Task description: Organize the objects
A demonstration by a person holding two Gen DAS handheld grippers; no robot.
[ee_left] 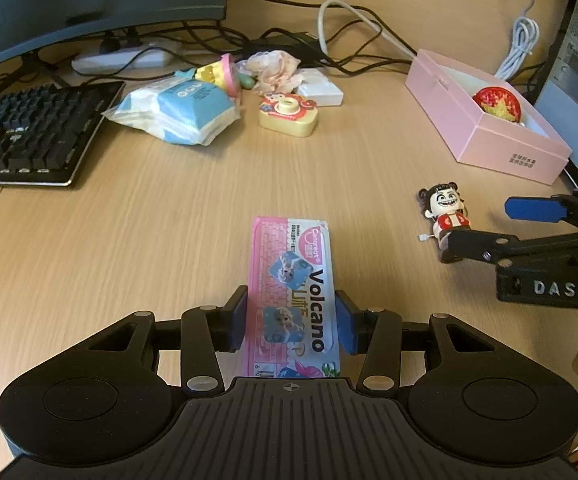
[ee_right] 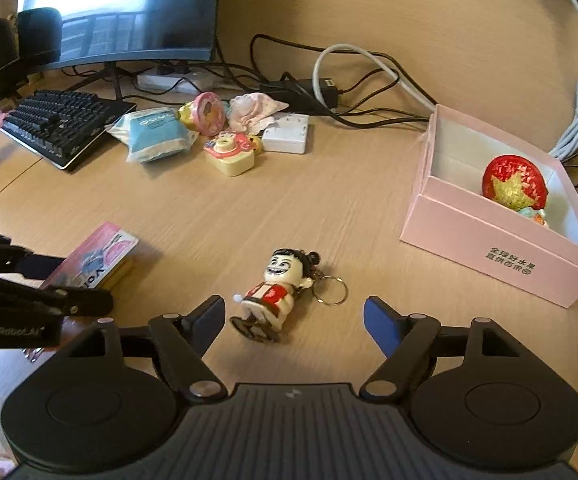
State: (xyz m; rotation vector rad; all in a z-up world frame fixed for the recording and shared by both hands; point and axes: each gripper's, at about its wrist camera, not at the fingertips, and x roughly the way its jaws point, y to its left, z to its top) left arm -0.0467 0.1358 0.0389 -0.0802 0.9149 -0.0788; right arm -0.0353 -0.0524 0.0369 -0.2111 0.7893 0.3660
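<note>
The wooden desk [ee_right: 249, 216] is the big thing here. The open pink box [ee_right: 501, 240] sits ahead and to the right of the right gripper [ee_right: 293, 314], with a red star toy [ee_right: 515, 182] inside. The left gripper [ee_left: 292, 320] is clamped on a pink toothpaste box [ee_left: 293, 288], blue pads pressing both long sides, and the box pokes out forward past the fingertips. The right one's jaws are spread with nothing gripped. The little figurine keychain [ee_right: 277, 292] lies on the desk between its fingers, nearer the left one, with its ring [ee_right: 331, 290] off to the right.
</note>
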